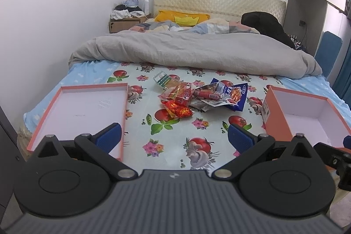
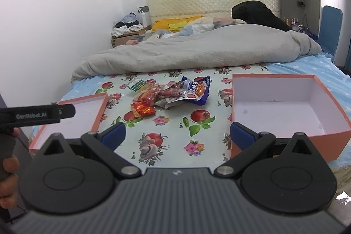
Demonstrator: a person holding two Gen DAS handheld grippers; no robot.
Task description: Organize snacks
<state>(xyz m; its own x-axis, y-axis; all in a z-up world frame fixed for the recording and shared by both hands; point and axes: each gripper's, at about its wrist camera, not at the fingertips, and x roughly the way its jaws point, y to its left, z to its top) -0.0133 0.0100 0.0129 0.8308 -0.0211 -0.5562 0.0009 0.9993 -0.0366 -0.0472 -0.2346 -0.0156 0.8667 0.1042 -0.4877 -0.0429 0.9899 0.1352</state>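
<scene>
A pile of snack packets [image 1: 197, 95] lies on the flowered cloth [image 1: 175, 142] at the foot of the bed: red and orange packets [image 1: 178, 110], a red sausage [image 1: 203, 94], a blue bag [image 1: 235, 97] and a green-striped packet [image 1: 162, 79]. The pile also shows in the right wrist view [image 2: 169, 95]. A shallow orange box lid [image 1: 79, 111] lies left of it, a deeper orange box [image 2: 283, 106] right. My left gripper [image 1: 174, 137] and right gripper [image 2: 178, 135] are both open and empty, held well short of the pile.
A grey duvet [image 1: 197, 52] is bunched behind the snacks, with pillows and a padded headboard [image 1: 219, 1] beyond. A nightstand [image 1: 126, 22] with clothes stands at the back left. A blue chair [image 1: 328, 54] stands at the right. The left gripper's body [image 2: 37, 114] shows in the right wrist view.
</scene>
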